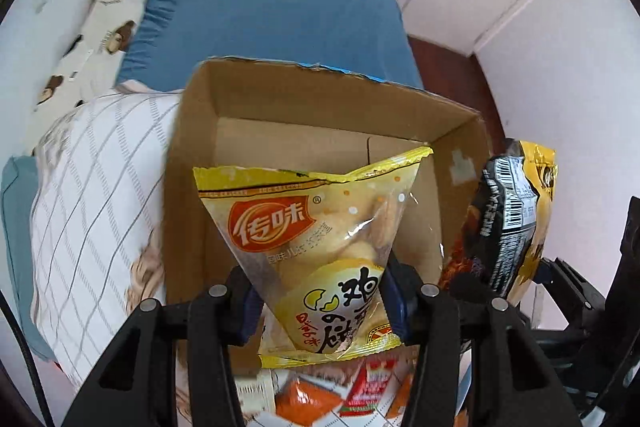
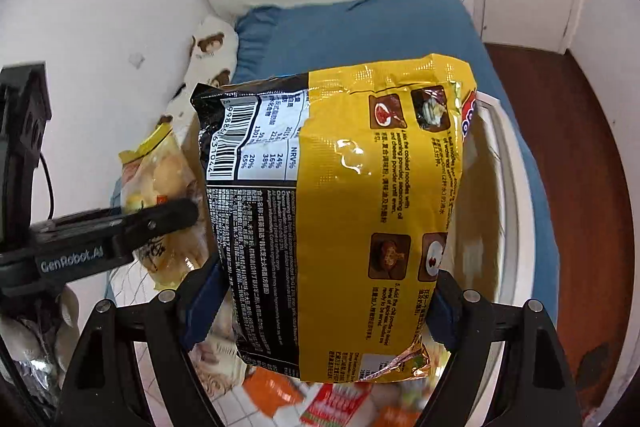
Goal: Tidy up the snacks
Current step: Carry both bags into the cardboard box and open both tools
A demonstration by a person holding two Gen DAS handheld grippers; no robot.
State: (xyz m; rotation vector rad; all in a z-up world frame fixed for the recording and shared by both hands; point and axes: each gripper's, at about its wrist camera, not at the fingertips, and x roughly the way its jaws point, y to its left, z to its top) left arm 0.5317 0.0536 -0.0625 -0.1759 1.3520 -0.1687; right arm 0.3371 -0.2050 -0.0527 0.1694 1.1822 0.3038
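Left gripper clenches the yellow snack bag, right gripper the noodle pack; each should release only once squarely above the cardboard box ahead.

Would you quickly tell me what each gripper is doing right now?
Left gripper: closed on the yellow cracker bag.
Right gripper: closed on the yellow-and-black noodle packet.
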